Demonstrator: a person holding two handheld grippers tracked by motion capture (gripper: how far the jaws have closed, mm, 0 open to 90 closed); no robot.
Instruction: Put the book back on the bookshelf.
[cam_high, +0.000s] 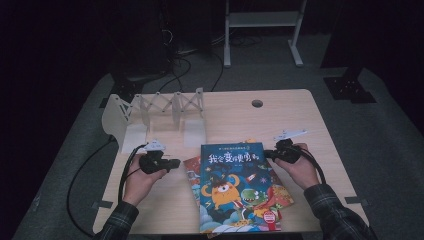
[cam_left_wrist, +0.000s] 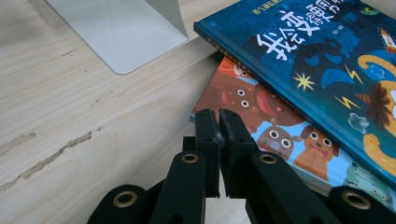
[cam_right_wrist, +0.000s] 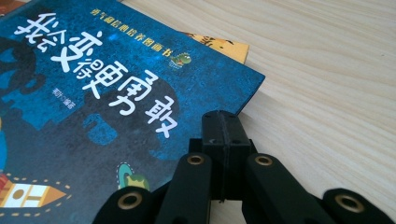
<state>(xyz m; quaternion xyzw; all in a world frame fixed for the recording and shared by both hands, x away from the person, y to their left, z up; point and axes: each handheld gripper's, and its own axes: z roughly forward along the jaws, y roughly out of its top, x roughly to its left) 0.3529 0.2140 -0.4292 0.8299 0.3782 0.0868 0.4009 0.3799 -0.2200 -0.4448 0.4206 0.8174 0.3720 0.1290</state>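
Blue picture book (cam_high: 231, 185) tops a loose stack; left gripper (cam_high: 170, 163) and right gripper (cam_high: 268, 154) closed, empty.
Risk: nudging it drags the orange book (cam_left_wrist: 261, 126) beneath askew.

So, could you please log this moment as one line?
left hand-held gripper: shut, beside books | right hand-held gripper: shut, at blue book corner | rack: empty

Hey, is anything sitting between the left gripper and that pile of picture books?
Nothing visible. Bare wooden tabletop lies between the left gripper and the orange animal picture book under the blue monster picture book. The white accordion book rack stands farther back, aside.
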